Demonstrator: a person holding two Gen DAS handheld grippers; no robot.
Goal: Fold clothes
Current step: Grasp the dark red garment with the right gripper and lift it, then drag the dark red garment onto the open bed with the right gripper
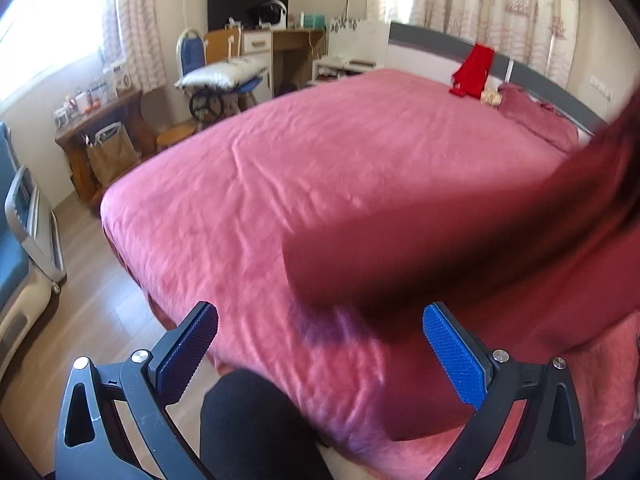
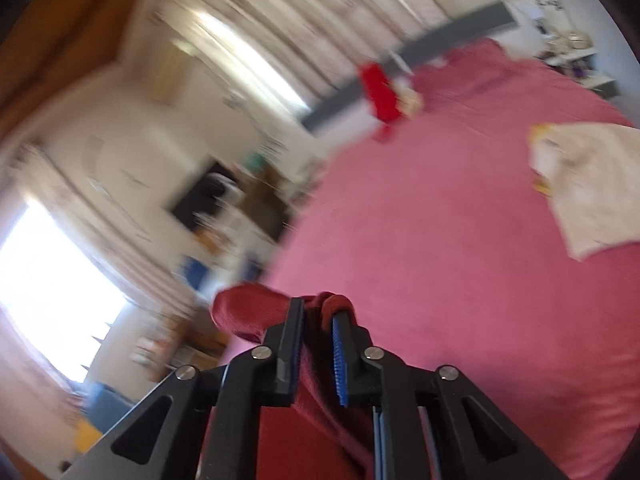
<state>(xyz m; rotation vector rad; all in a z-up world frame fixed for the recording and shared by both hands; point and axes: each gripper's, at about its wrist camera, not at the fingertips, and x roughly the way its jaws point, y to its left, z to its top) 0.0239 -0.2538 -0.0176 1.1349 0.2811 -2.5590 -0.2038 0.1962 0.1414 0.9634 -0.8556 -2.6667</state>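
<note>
Over the pink bed point(image 1: 320, 168), the right tool point(image 2: 316, 320) is clamped on a dark red garment point(image 2: 248, 312), which hangs blurred in the air across the left wrist view. The left tool point(image 1: 320, 356) is spread wide and holds nothing. My guess: the garment is being carried or shaken out, and next needs laying flat. A white cloth point(image 2: 588, 184) lies further up the bed. Motion blur hides the garment's shape and whether it is folded.

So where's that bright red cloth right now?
The red cloth hangs over the grey headboard at the bed's far end, beside the pink pillow, in both views.
</note>
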